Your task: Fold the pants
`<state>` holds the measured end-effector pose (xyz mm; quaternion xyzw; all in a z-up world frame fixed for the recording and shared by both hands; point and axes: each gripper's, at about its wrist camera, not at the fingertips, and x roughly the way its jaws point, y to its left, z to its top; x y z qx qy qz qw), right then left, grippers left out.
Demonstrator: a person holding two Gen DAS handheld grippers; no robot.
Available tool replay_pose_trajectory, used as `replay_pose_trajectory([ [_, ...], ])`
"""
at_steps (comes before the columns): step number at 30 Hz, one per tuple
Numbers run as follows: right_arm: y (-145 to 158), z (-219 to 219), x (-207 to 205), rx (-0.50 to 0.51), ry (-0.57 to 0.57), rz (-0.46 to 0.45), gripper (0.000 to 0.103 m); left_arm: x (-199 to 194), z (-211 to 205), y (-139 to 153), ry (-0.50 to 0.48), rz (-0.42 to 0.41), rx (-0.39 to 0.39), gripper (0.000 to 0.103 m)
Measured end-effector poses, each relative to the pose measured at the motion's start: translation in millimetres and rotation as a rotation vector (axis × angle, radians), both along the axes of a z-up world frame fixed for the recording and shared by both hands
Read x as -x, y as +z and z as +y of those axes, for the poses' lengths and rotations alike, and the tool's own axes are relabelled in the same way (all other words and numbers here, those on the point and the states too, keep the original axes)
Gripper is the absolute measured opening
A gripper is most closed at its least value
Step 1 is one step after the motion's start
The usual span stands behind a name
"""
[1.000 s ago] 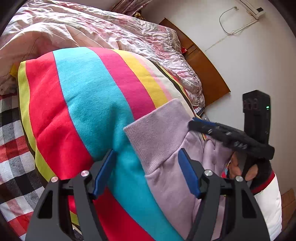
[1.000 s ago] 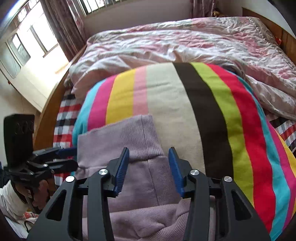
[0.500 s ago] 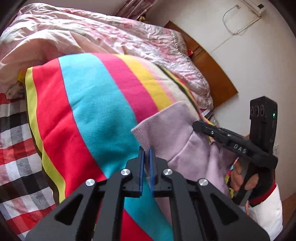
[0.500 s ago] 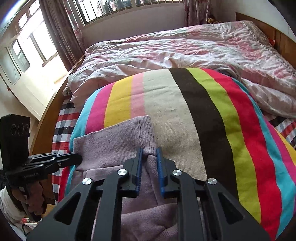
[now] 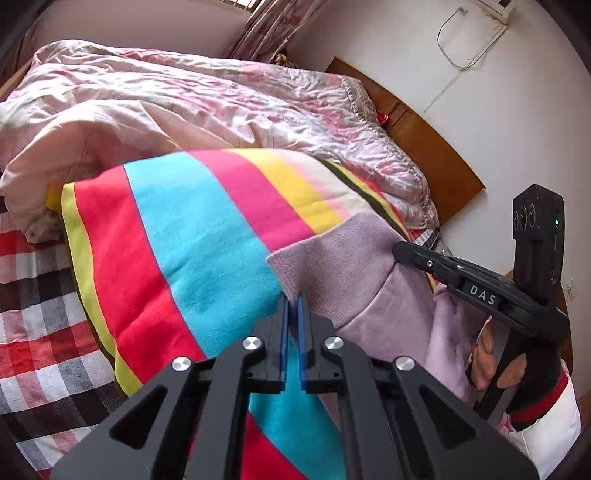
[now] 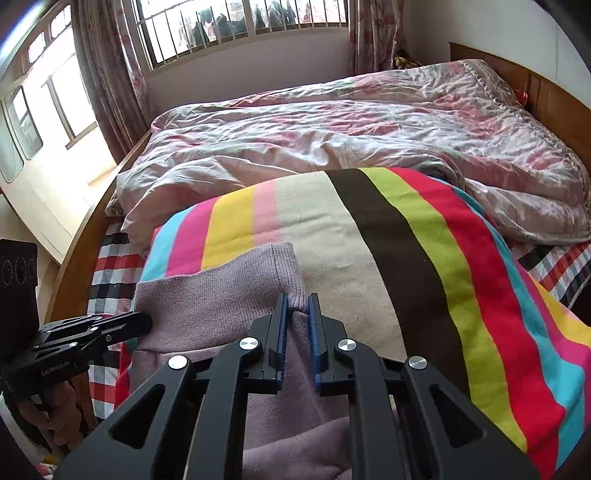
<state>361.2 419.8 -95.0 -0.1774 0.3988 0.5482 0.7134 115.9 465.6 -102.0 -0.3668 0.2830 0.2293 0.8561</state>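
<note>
A: Room?
B: Bedroom. Bed [image 6: 74,266] with pink quilt [image 6: 369,129], striped blanket [image 6: 424,258] in front, window [image 6: 240,26] behind.
A: Hidden bits?
B: Pants [image 6: 221,295] lie on the blanket's near edge; lower part cut off by the frame and gripper bodies.
A: Left gripper [image 5: 291,310]?
B: Jaws together at the cuff's left corner; cloth between them hard to make out here, though the right view shows its tip on that corner.
A: Right gripper [image 6: 297,306]?
B: Jaws just closed, clamped on the cuff's right edge.
</note>
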Motion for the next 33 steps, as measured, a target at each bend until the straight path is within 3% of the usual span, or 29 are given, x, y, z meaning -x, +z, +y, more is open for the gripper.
replay_pose_trajectory([
  [3,-1,0,-9,-0.007,-0.026,0.049,0.013,-4,0,1,-0.014,0.019,-0.017,0.005],
  [4,2,-2,-11,-0.022,-0.038,0.068,0.018,-4,2,0,-0.008,0.029,-0.009,0.008],
  [7,33,-23,-21,-0.147,-0.069,0.162,0.03,10,2,14,0.107,0.059,-0.043,0.032],
  [8,48,-35,-23,-0.178,-0.08,0.152,0.033,16,-4,25,0.115,0.046,-0.081,0.045],
  [9,64,-52,-24,-0.196,-0.09,0.119,0.036,19,-12,37,0.097,0.036,-0.122,0.051],
  [11,80,-82,-25,-0.192,-0.111,0.08,0.036,15,-42,59,-0.048,-0.003,-0.2,0.056],
  [13,86,-119,-27,-0.161,-0.172,0.03,0.04,6,-97,78,-0.31,-0.039,-0.339,0.064],
  [15,81,-157,-29,-0.156,-0.226,0.047,0.04,-9,-158,80,-0.51,0.04,-0.565,0.065],
  [17,69,-187,-26,-0.15,-0.273,0.084,0.04,-27,-197,68,-0.652,0.121,-0.716,0.059],
  [18,62,-203,-21,-0.144,-0.301,0.094,0.04,-35,-206,61,-0.69,0.151,-0.744,0.054],
  [22,38,-252,2,-0.176,-0.386,0.151,0.04,-74,-221,28,-0.804,0.314,-0.809,0.052],
  [25,24,-285,13,-0.208,-0.459,0.187,0.046,-89,-208,13,-0.812,0.341,-0.756,0.047],
  [28,5,-311,16,-0.219,-0.529,0.236,0.048,-86,-192,20,-0.767,0.265,-0.644,0.015],
  [29,-2,-315,18,-0.208,-0.547,0.245,0.048,-83,-185,25,-0.752,0.22,-0.571,0.014],
  [31,-13,-322,19,-0.188,-0.565,0.257,0.048,-69,-147,42,-0.694,0.038,-0.326,0.013],
  [32,-17,-324,19,-0.185,-0.571,0.26,0.048,-62,-132,49,-0.654,-0.03,-0.249,0.012],
  [33,-19,-326,19,-0.182,-0.578,0.264,0.048,-48,-106,56,-0.559,-0.117,-0.138,0.012],
])
